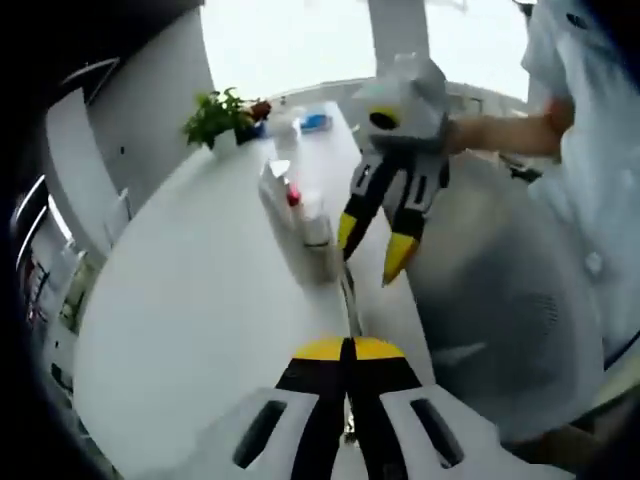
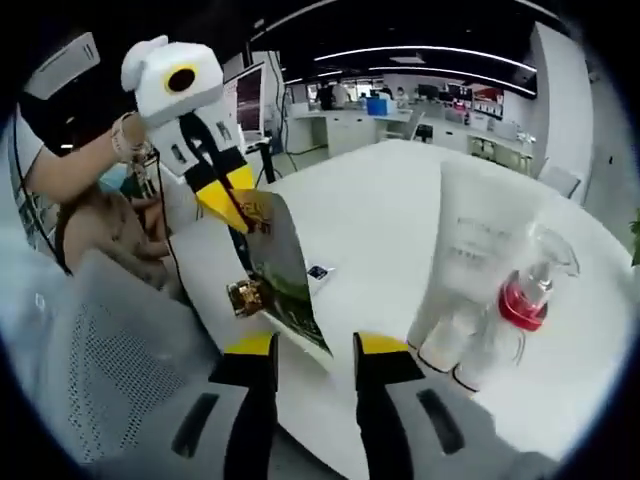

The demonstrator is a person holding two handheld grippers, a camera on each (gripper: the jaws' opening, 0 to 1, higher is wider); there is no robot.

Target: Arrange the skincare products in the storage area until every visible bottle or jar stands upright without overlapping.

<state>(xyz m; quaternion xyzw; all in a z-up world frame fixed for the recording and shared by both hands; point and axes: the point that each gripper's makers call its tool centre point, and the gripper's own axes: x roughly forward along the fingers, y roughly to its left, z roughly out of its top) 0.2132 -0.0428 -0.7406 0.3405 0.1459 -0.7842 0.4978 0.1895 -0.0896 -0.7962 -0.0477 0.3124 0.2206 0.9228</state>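
Observation:
My left gripper point(image 1: 350, 348) is shut on a flat green and brown sachet, seen edge-on as a thin line point(image 1: 347, 300). In the right gripper view the left gripper point(image 2: 225, 205) comes in from the left, pinching the sachet point(image 2: 278, 270) by its top. The sachet's lower corner hangs between the spread jaws of my right gripper point(image 2: 314, 348), which is open and not clamped on it. A white tube point(image 2: 470, 250) and a clear pump bottle with red liquid point(image 2: 525, 300) lie tilted together on the white table point(image 2: 380, 210). This cluster point(image 1: 298, 212) lies just left of the right gripper point(image 1: 373, 243).
A potted plant point(image 1: 220, 115) and a blue item point(image 1: 313, 122) stand at the table's far end. A grey mesh chair point(image 1: 500, 300) sits by the table's edge, with a person in white holding the grippers. A small dark item point(image 2: 318, 271) lies on the tabletop.

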